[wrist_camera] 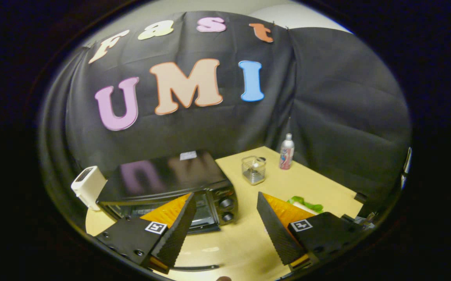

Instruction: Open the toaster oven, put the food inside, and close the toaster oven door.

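**Gripper held open above the table, toaster oven just ahead**

The gripper (pixel 225 218) is seen with its two fingers spread wide apart. Nothing is held between them; only bare table is seen in the gap. The inner sides of the fingers are dark and ridged, and the outer sides are orange.

The black toaster oven (pixel 166 183) is set on the light wooden table (pixel 248 238), just beyond the left finger (pixel 174 230). Part of its glass door is hidden behind that finger, so it cannot be told for sure how the door stands. Two round knobs (pixel 226 208) are seen on its front, at the right side, one above the other. Its shiny top is marked with a small pale sticker near the back.

A white box-shaped thing (pixel 88 186) is stood at the left of the oven, close beside it.

Something green (pixel 305 203), maybe the food, is seen just behind the right finger (pixel 278 230), partly hidden by it. What it is cannot be told.

Farther back on the table, a small clear container (pixel 254 170) with something inside is placed. A bottle (pixel 286 152) with a white cap is stood upright near it, close to the black cloth wall.
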Demonstrator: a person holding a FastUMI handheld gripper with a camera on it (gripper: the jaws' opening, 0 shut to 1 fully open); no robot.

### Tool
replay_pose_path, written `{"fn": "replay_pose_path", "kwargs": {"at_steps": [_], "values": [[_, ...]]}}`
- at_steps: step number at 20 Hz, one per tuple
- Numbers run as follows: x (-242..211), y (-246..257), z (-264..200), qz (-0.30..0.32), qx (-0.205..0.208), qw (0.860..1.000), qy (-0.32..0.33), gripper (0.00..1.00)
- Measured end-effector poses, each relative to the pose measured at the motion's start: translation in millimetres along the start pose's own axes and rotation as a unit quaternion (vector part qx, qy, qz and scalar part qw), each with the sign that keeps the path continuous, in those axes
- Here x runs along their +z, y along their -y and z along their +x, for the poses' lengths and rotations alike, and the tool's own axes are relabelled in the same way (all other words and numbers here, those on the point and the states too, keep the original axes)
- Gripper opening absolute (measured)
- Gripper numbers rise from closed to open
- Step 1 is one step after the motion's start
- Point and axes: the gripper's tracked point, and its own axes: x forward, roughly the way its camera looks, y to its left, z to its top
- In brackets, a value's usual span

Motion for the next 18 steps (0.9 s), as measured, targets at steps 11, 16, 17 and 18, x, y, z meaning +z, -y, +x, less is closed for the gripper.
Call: {"fn": "replay_pose_path", "kwargs": {"at_steps": [11,16,17,18], "values": [[10.8,141.9,7.6,0.072,-0.148,0.986,0.014,0.99],[-24.8,205.4,4.9,0.105,-0.207,0.973,-0.012,0.99],[-35.6,214.2,7.0,0.114,-0.213,0.970,-0.020,0.99],[-46.3,221.1,10.1,0.124,-0.214,0.968,-0.029,0.99]]}}
